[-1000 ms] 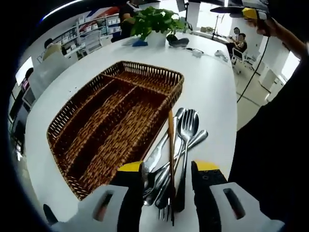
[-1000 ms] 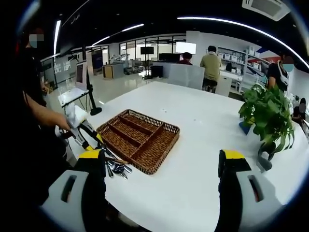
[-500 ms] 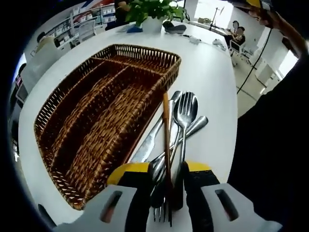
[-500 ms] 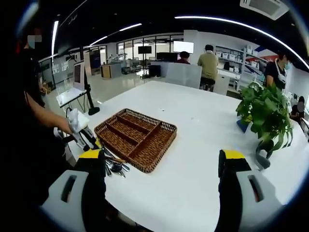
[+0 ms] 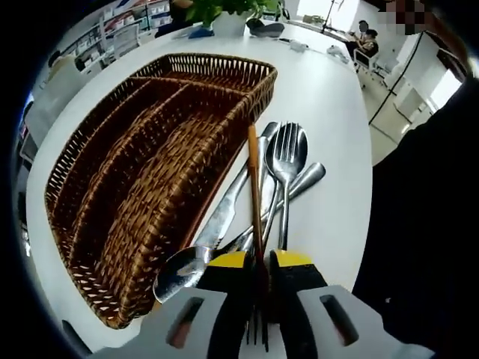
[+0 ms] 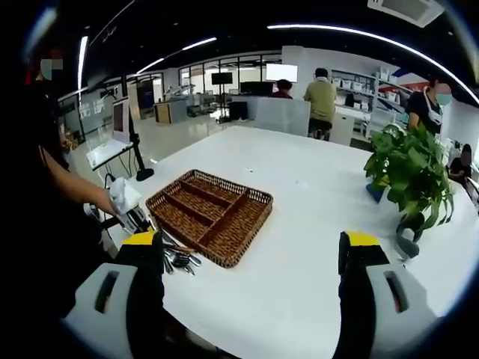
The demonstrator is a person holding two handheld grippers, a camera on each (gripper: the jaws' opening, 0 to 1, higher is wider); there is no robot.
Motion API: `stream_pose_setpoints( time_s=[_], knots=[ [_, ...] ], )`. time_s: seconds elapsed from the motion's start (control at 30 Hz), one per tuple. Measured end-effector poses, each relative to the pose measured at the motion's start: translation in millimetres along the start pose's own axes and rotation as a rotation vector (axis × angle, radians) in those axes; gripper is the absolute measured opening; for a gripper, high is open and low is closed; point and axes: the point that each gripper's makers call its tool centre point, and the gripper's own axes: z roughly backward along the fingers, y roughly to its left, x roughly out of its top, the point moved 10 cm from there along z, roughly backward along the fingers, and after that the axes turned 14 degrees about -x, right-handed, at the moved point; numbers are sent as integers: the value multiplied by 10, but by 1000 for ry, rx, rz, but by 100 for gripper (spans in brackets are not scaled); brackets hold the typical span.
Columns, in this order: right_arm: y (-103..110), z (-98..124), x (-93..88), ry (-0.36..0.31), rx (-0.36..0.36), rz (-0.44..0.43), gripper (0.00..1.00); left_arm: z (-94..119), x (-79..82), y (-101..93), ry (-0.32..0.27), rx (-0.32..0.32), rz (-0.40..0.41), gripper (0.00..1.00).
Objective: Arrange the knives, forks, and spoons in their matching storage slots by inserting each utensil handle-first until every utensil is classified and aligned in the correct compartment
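A brown wicker tray (image 5: 258,97) with long compartments lies on the white table, left of a pile of cutlery. In the pile are a silver fork (image 5: 288,153), a knife (image 5: 228,217), a spoon (image 5: 183,271) and a fork with an orange-brown handle (image 5: 254,187). My left gripper (image 5: 260,263) is shut on that wood-handled fork, its tines pointing back between the jaws. In the right gripper view the tray (image 6: 239,253) and pile (image 6: 179,259) sit at the table's near left. My right gripper (image 6: 252,241) hangs open above the table, holding nothing.
A potted plant (image 6: 412,176) and a dark object (image 6: 408,243) stand at the table's right end. The person's arm and the left gripper (image 6: 131,217) are at the left. People, desks and a monitor stand fill the office behind. White tabletop (image 6: 314,224) lies right of the tray.
My left jaws have come together onto the wood-handled fork, and that camera has dropped closer to the pile. The spoon bowl now lies bare left of the jaws. The right gripper has hardly moved.
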Motion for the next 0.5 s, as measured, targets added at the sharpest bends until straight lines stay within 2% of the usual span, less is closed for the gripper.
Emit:
stream_pose_setpoints(
  time_s=[0.2,0.5],
  knots=[
    [-13,0,-4,2,-1,0,100,33,5,-5,-11,1,3,6],
    [-2,-10,-2,-3,3,-1,100,71,6,-35,3,-4,-35,5]
  ],
)
